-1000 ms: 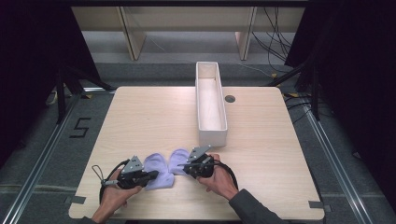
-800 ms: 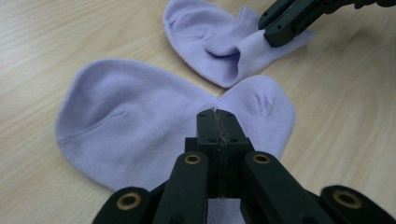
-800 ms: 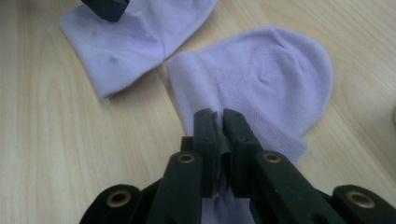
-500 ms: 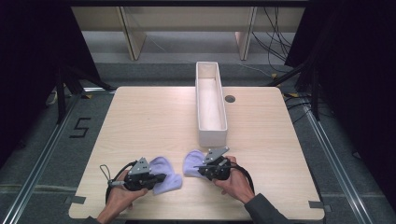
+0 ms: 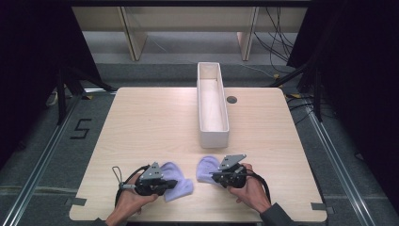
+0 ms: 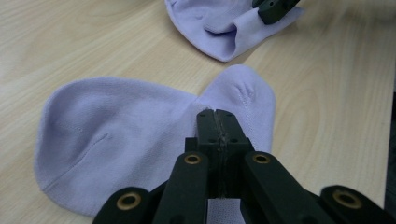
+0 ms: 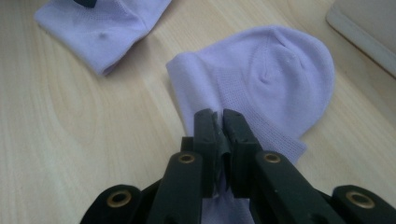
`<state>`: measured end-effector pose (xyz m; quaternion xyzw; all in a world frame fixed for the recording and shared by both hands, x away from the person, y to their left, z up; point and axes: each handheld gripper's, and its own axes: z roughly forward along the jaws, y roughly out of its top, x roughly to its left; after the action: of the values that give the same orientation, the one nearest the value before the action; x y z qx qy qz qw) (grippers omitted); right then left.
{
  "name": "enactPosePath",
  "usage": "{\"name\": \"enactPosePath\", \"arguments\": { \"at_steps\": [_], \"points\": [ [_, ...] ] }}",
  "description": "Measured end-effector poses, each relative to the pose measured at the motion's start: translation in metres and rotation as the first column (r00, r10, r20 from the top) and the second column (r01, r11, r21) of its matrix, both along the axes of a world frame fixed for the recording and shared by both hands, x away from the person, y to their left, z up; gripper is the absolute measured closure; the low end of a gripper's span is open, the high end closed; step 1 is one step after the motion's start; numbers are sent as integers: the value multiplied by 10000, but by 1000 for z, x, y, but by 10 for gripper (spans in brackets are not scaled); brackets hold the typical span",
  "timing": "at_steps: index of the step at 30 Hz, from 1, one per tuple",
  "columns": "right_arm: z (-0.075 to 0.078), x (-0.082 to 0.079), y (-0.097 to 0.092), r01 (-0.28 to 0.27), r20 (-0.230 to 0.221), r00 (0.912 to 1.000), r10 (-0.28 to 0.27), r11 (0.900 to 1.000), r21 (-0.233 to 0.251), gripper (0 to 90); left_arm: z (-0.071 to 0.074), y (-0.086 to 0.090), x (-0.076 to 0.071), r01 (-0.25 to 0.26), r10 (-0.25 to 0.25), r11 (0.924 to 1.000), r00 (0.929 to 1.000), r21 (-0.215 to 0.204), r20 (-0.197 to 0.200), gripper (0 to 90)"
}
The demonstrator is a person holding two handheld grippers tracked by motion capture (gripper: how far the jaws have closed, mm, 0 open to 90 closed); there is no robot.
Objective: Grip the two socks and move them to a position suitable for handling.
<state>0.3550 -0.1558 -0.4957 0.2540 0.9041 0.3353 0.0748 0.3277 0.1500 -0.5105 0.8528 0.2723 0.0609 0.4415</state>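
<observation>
Two lavender socks lie apart near the table's front edge. My left gripper [image 5: 165,184] is shut on the left sock [image 5: 178,184]; its jaws pinch the fabric of that left sock [image 6: 126,140] flat on the wood. My right gripper [image 5: 212,177] is shut on the right sock [image 5: 206,168], with a fold of that right sock [image 7: 261,79] caught between the closed jaws. In the left gripper view the right sock [image 6: 219,23] lies farther off with the other gripper's tip on it. The left sock [image 7: 105,23] lies at the top left of the right gripper view.
A long white open box [image 5: 200,101] stands lengthwise at the table's middle, its near end just beyond the right sock. A small dark round hole [image 5: 231,99] sits right of it. Bare light wood lies left of the box. Cables trail from both grippers.
The two socks lay touching between the grippers; now they are pulled apart. My left gripper has drawn its sock left, my right gripper its sock right, leaving a gap of bare wood.
</observation>
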Motion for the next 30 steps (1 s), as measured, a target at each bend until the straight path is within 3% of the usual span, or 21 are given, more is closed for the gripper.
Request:
{"name": "enactPosePath", "arguments": {
  "at_steps": [2,4,7,8,12,16,17,18,19,21,24,29,30],
  "points": [
    [0,-1,-2,-159,39,9999,159,9998,74,848,0,-1,-1,62,-62,10000,10000,27,-24,894],
    [-2,-8,-5,31,-8,10000,-31,9999,137,848,1,-1,-2,223,-225,9995,9997,231,78,894],
    [-2,-12,-8,-171,-82,9998,172,9998,77,848,2,-1,-3,65,-65,10000,10000,31,37,893],
    [-3,-15,-7,231,-151,9996,-230,9997,61,847,2,0,-3,114,-114,9999,9999,22,85,892],
    [-4,-17,-10,-186,-144,9997,189,9997,181,847,5,2,-4,97,-99,9999,9998,109,174,892],
    [-2,-24,-10,329,-647,9974,-322,9994,95,837,4,1,-5,97,-97,9999,9999,77,29,890],
    [-2,-24,-10,329,-647,9974,-322,9994,95,837,4,1,-5,97,-97,9999,9999,77,29,889],
    [-3,-22,-10,189,-342,9993,-181,9996,227,824,3,1,-5,128,-128,9999,9999,22,27,889],
    [-3,-21,-10,111,-270,9996,-99,9990,431,766,4,2,-4,132,-134,9997,9999,188,80,877],
    [-1,-20,-11,-10,-249,9997,22,9988,484,738,4,3,-4,-13,13,10000,10000,30,-1,860],
    [1,-20,-11,201,-223,9996,-184,9966,795,673,6,6,-2,-209,208,9993,9998,-317,-31,805],
    [6,-17,-14,450,-40,9990,-448,9939,1011,626,10,12,0,-418,418,9986,9991,-334,-16,811],
    [8,-16,-16,303,-102,9995,-294,9952,934,623,10,14,1,-607,604,9976,9981,-344,-110,816]
  ]
}}
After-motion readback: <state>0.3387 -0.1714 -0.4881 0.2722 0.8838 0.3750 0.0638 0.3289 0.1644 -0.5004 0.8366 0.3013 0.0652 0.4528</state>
